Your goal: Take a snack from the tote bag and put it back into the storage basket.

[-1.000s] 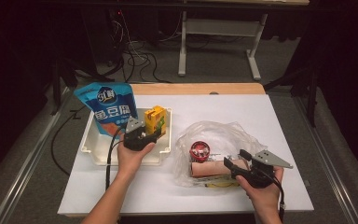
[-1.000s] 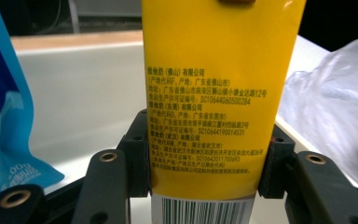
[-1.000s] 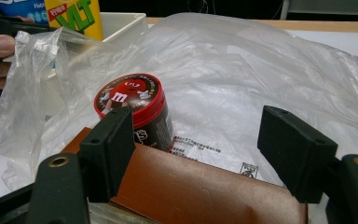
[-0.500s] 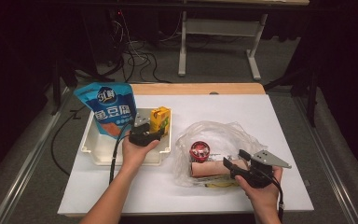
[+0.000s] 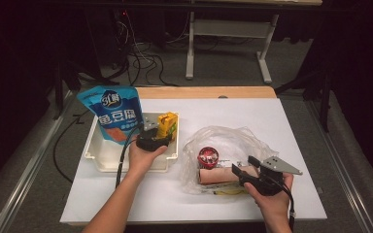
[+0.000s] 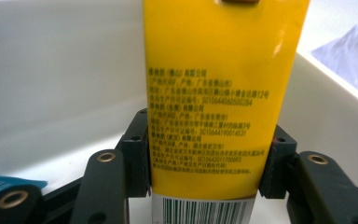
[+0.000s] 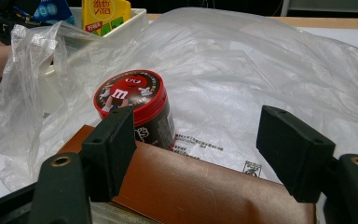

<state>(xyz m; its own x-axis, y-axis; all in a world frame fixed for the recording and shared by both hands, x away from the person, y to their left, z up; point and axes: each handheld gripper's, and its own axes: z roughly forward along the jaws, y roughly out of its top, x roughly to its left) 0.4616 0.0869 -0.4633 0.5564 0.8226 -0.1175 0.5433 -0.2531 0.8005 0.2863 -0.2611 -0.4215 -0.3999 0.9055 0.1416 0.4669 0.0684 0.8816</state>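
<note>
A yellow carton stands upright in the white tray, beside a blue pouch that leans at the tray's back left. My left gripper is shut on the carton. In the left gripper view both pads press the sides of the yellow carton just above its barcode. My right gripper is open at the mouth of a clear plastic bag. Its jaws hover apart over a brown box, and a red-lidded candy can stands just beyond.
The table's white top runs back to a wooden edge. Something yellow lies under the bag's front edge. Cables and desk legs fill the dark floor behind. The tray wall rises close behind the carton.
My left gripper has moved a little to the right and down with the yellow carton in it. The right hand has stayed in place.
</note>
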